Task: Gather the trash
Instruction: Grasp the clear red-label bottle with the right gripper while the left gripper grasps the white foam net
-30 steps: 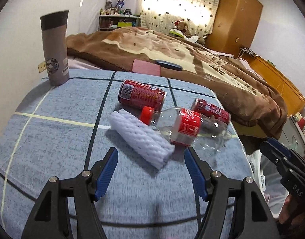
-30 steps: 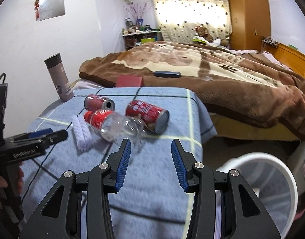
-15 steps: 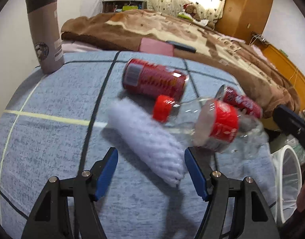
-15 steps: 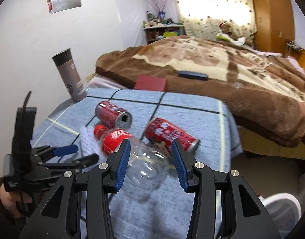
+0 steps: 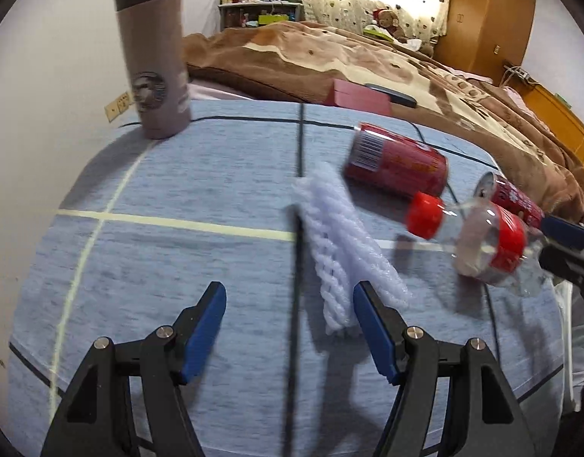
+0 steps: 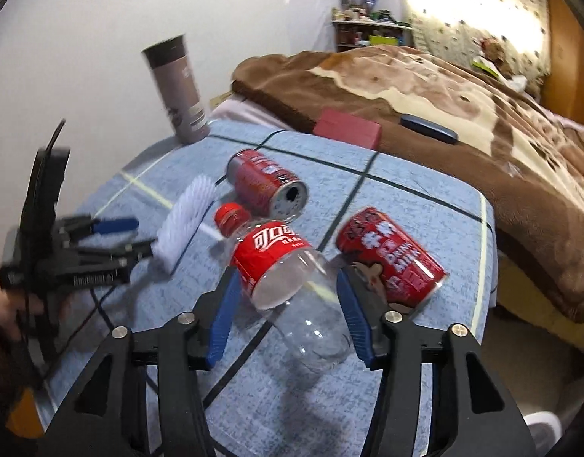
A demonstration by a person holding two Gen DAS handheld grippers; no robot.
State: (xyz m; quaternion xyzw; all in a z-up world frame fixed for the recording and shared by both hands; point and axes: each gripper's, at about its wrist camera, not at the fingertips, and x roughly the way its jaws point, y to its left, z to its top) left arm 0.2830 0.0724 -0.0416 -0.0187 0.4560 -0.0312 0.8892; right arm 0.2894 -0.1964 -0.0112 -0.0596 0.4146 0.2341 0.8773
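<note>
Right gripper (image 6: 286, 314) spread wide, straddling the clear plastic bottle with red label (image 6: 288, 270) lying on the blue checked tablecloth (image 6: 406, 205), likely to clamp its body. Left gripper (image 5: 290, 329) also agape, nosing the white foam netting sleeve (image 5: 341, 247); holds nothing.

My left gripper (image 5: 290, 327) hovers low with jaws spread wide. My right gripper (image 6: 288, 314) also holds its jaws open, angled downward.
</note>
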